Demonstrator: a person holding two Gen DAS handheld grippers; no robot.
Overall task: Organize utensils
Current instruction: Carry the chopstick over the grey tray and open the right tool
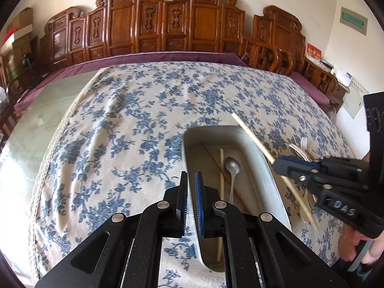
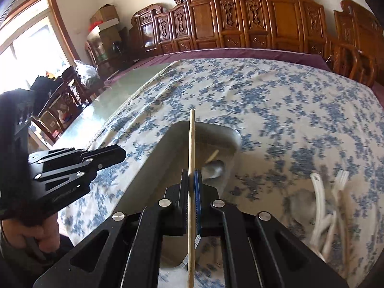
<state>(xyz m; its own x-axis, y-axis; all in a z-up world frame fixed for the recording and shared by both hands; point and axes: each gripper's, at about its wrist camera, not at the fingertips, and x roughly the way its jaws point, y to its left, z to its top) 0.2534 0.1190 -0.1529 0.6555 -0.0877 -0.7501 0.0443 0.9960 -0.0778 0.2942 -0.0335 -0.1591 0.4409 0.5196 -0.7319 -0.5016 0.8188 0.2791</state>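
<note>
A grey metal tray [image 1: 271, 168] lies on the blue-flowered tablecloth. It holds a metal spoon [image 1: 232, 165] and chopsticks [image 1: 221, 165]. My left gripper [image 1: 191, 180] is shut on the tray's near left rim. My right gripper [image 2: 191, 180] is shut on a wooden chopstick [image 2: 192, 139] and holds it over the tray [image 2: 153, 163]. In the left wrist view that chopstick [image 1: 252, 134] slants across the tray's right rim from the right gripper [image 1: 278, 164]. The spoon [image 2: 213, 168] shows in the right wrist view too.
White plastic forks [image 2: 319, 199] lie on the cloth right of the tray; they also show in the left wrist view [image 1: 301, 147]. Carved wooden chairs [image 1: 168, 24] line the table's far side. Bare glass tabletop [image 1: 36, 120] lies left of the cloth.
</note>
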